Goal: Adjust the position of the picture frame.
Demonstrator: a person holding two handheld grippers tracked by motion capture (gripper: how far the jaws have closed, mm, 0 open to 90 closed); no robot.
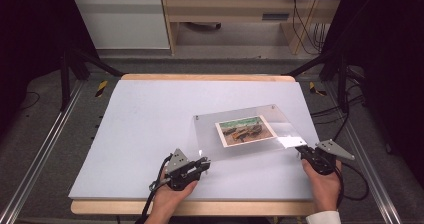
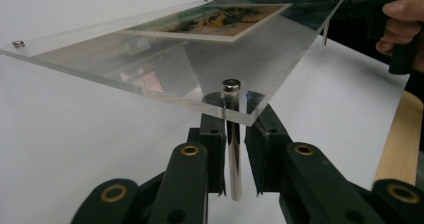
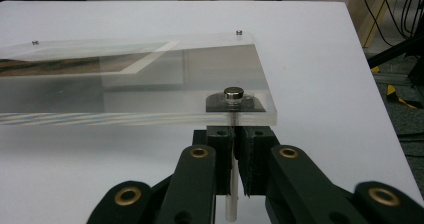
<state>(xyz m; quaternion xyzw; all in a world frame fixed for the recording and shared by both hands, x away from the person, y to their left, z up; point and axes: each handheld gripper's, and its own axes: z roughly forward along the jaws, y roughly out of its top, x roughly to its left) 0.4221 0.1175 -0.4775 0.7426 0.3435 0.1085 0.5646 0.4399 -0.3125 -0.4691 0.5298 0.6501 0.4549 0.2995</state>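
Observation:
A clear acrylic photo frame (image 1: 280, 121) with a colour picture (image 1: 246, 130) in its middle stands on thin metal corner legs over the white table sheet (image 1: 145, 119). My left gripper (image 1: 204, 162) is at the frame's near left corner. In the left gripper view the left gripper (image 2: 233, 130) is shut on that corner's metal leg (image 2: 233, 164) under the plate (image 2: 150, 69). My right gripper (image 1: 301, 151) is at the near right corner. In the right gripper view the right gripper (image 3: 234, 134) is shut on the other metal leg (image 3: 230, 189) below the plate (image 3: 150, 84).
The white sheet lies on a wooden board (image 1: 200, 77) with bare room to the left and behind the frame. Black stand legs (image 1: 75, 64) and cables (image 1: 305, 29) sit on the floor beyond. The other hand (image 2: 400, 24) shows at the far right of the left gripper view.

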